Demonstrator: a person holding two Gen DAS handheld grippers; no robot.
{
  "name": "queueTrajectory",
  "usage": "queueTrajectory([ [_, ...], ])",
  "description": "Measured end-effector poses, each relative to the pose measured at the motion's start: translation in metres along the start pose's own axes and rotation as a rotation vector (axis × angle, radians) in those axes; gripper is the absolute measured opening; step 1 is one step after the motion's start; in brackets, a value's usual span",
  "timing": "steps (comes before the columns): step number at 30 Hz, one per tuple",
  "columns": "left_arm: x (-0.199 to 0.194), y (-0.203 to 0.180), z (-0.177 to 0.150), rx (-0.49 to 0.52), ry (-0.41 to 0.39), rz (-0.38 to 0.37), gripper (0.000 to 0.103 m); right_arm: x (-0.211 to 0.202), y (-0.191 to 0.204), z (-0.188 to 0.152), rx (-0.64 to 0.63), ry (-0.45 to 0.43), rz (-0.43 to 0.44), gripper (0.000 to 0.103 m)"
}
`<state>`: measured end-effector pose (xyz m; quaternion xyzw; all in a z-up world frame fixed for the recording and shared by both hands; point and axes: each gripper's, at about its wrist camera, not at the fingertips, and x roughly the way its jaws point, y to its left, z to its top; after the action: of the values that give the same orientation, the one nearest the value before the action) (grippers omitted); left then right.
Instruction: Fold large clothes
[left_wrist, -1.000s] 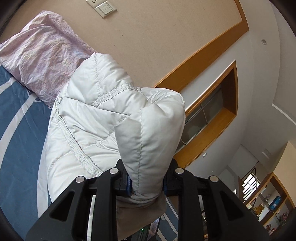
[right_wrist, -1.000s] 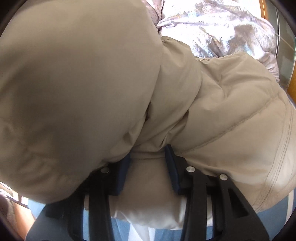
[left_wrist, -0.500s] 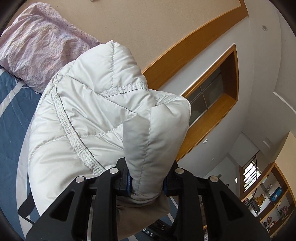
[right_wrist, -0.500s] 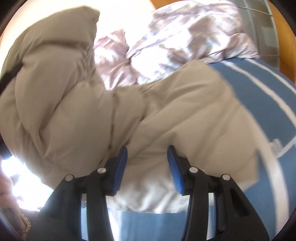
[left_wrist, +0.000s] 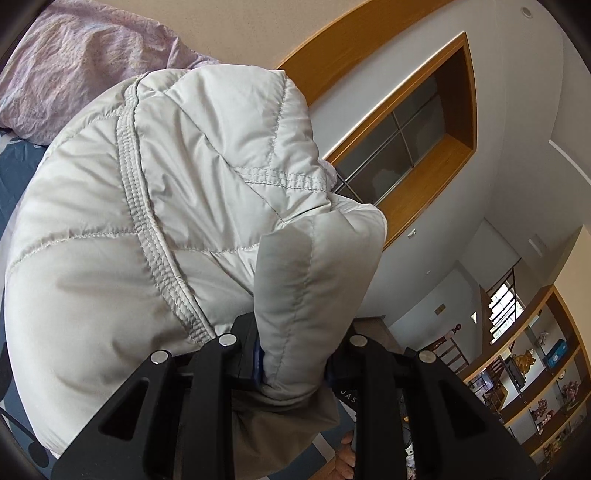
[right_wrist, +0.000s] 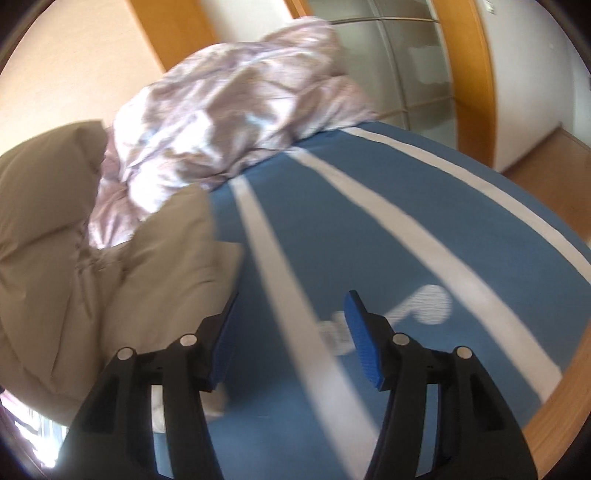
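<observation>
A puffy quilted jacket (left_wrist: 177, 206), pale grey-white with a beige side, fills the left wrist view. My left gripper (left_wrist: 293, 365) is shut on a thick fold of it and holds it up off the bed. In the right wrist view the beige side of the jacket (right_wrist: 74, 258) lies bunched at the left on the blue bedsheet (right_wrist: 406, 221). My right gripper (right_wrist: 291, 332) is open and empty, over the sheet just right of the jacket's edge.
A crumpled lilac quilt (right_wrist: 229, 107) lies at the head of the bed; it also shows in the left wrist view (left_wrist: 85, 70). The bed's wooden edge (right_wrist: 565, 398) runs at the right. A wood-framed window (left_wrist: 413, 147) and shelves (left_wrist: 535, 391) stand beyond.
My right gripper let go of the jacket, opened wide and swung right over the bare sheet. My left gripper kept its hold and lifted the jacket higher.
</observation>
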<state>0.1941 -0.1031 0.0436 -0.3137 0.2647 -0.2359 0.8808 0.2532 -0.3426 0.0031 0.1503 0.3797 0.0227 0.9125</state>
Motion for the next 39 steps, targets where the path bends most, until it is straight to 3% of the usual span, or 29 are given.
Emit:
queueTrajectory([
  [12, 0.03, 0.001, -0.006, 0.03, 0.095, 0.038, 0.023, 0.006, -0.049, -0.006, 0.061, 0.013, -0.085, 0.057],
  [26, 0.036, -0.002, -0.002, 0.077, 0.155, 0.083, 0.024, 0.03, -0.044, -0.004, -0.063, 0.096, -0.253, 0.057],
  [39, 0.04, 0.004, -0.007, 0.116, 0.186, 0.113, 0.024, 0.043, -0.067, 0.013, -0.119, 0.125, -0.333, 0.057],
])
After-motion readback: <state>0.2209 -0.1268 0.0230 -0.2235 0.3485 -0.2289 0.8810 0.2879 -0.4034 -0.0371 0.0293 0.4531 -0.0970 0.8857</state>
